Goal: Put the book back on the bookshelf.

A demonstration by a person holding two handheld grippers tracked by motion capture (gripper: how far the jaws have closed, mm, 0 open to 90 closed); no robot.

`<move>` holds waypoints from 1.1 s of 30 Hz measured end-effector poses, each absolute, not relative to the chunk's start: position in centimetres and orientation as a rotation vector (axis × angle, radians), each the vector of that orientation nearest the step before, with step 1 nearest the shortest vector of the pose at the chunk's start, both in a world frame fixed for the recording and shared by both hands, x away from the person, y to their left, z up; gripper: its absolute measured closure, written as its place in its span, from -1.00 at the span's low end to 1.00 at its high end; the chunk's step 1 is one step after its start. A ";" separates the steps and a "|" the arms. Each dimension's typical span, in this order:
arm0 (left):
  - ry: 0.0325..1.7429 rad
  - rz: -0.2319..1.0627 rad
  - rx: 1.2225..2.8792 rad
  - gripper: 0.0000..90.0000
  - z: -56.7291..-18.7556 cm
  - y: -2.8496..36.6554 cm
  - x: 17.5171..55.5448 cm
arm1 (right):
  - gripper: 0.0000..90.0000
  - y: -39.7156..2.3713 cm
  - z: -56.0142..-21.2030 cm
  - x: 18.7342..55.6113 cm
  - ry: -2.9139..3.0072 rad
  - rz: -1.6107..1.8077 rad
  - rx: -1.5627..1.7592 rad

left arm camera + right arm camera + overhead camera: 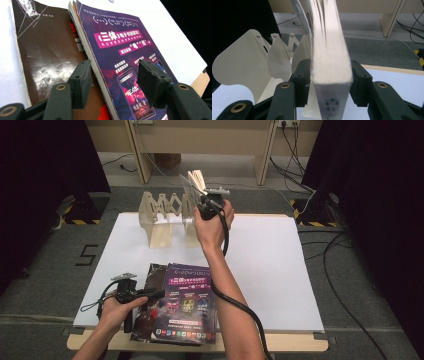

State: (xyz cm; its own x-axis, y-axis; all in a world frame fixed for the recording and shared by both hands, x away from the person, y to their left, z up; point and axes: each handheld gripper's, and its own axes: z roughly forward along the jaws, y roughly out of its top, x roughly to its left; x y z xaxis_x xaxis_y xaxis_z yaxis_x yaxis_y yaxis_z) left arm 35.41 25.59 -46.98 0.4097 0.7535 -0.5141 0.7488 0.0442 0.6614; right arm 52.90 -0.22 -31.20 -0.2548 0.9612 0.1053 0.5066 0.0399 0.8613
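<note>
My right gripper (204, 199) is raised over the right end of a wooden folding rack (160, 210), shut on a thick pale book (194, 181) that tilts up and away. In the right gripper view both pads touch the sides of the book (329, 50), and the rack's rounded dividers (239, 62) stand beyond on the left. A purple-covered book (189, 302) lies partly over a brown one (151, 275) near the table's front edge. My left gripper (157, 293) is open, with its jaws astride the purple book's (120, 42) page edge, one jaw over the brown cover (50, 50).
A white board (270, 265) covers most of the wooden table (280, 343). Beyond the rack are grey carpet, wooden furniture legs (263, 155) and cables (345, 270) on the right. Black curtains hang on both sides.
</note>
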 end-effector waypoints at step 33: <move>1.358 0.024 1.696 -0.05 -47.6 25.4 35.4 | 0.24 -2.2 -32.3 50.1 1.835 1.161 1.477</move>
State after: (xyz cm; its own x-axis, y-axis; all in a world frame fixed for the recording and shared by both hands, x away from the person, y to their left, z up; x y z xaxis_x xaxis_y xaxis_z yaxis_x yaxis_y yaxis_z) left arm 35.44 25.38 -47.64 0.3877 0.7733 -0.5016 0.7551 0.0457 0.6541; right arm 50.13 -2.19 -32.33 -0.2785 0.9529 0.1203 0.5165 0.0430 0.8552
